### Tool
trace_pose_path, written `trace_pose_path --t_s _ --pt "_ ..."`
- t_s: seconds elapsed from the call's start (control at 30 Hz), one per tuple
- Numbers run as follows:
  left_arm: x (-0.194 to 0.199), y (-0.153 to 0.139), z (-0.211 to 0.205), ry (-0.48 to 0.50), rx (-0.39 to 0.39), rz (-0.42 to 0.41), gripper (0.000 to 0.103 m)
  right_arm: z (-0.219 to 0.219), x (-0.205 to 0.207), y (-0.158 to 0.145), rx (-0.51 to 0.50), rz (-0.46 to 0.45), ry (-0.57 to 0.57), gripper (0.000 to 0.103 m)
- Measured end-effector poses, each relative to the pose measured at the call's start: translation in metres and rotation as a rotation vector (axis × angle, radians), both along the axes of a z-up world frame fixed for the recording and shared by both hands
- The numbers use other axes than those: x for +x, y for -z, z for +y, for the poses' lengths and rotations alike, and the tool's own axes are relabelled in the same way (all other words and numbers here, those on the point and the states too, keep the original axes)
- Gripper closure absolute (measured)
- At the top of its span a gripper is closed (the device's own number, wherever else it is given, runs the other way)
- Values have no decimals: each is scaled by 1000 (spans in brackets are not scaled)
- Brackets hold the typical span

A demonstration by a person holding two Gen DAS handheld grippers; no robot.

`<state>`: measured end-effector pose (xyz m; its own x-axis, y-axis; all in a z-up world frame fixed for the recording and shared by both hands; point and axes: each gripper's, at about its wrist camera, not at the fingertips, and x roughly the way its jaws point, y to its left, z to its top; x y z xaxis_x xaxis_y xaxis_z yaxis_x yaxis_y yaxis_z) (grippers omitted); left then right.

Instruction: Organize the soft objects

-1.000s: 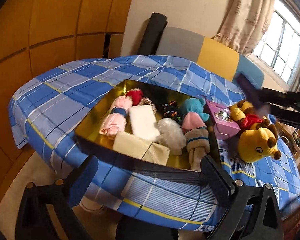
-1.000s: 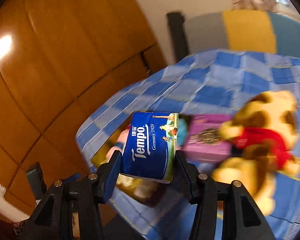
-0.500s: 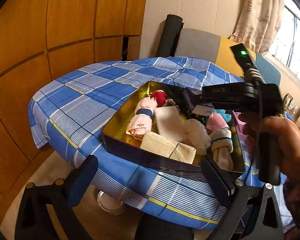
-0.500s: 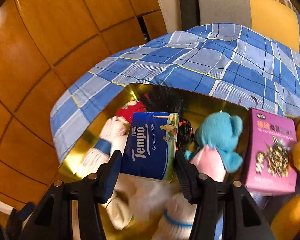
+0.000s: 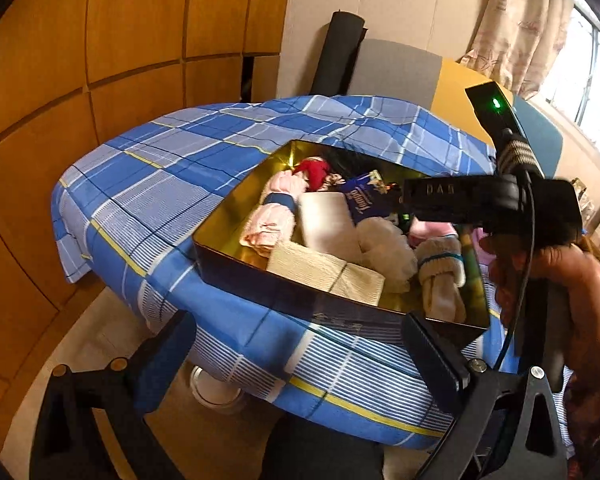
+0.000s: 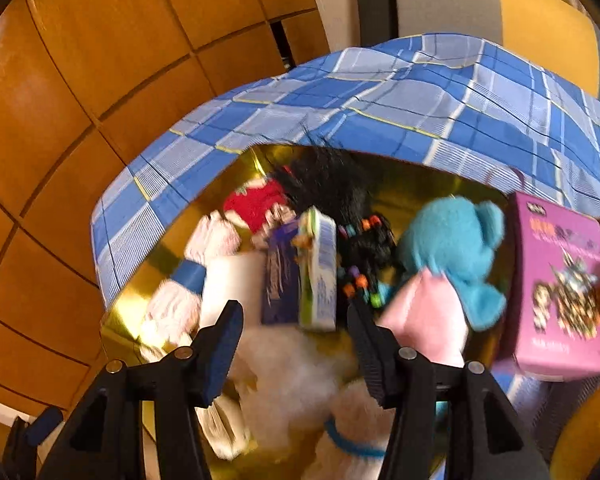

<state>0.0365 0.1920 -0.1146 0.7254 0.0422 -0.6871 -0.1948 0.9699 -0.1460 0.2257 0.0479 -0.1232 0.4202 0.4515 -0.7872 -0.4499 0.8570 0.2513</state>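
Note:
A gold-lined box [image 5: 300,300] on the blue checked tablecloth [image 5: 148,184] holds several soft things: a pink rolled towel [image 5: 272,216], a red plush [image 5: 312,170], white and beige cloths, rolled socks [image 5: 440,276] and a teal plush [image 6: 452,248]. The blue Tempo tissue pack [image 6: 300,276] is blurred and tipped on its edge inside the box, just past my right gripper [image 6: 296,340], whose fingers stand apart and clear of it. A hand holds that gripper over the box's right side. My left gripper [image 5: 300,360] hangs open before the table's near edge, with nothing between its fingers.
A purple carton [image 6: 560,292] and a yellow bear plush [image 6: 588,432] lie on the table right of the box. Wooden wall panels [image 5: 80,80] run along the left. A grey, yellow and blue chair back [image 5: 396,68] stands behind the table, near a curtained window.
My right gripper came down over the box with the tissue pack. The pack has left the fingers and now sits tipped among the things inside. The left gripper stayed in place.

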Motion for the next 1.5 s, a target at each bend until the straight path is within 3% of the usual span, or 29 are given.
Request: trace_pose_path --t_s 0.9,1.23,1.33,1.5 --pt "-22 -27 -12 -40 90 -19 0 -42 -112 -62 -58 -209 84 48" --pt "-20 -47 -41 -5 98 -28 0 -88 -151 -83 -110 -274 252 47" --pt "-20 -53 -55 -6 137 -23 0 -105 -167 -89 -147 -318 331 47" --pt "-27 -62 -74 44 159 -60 0 -136 -192 -95 -128 -328 471 40"
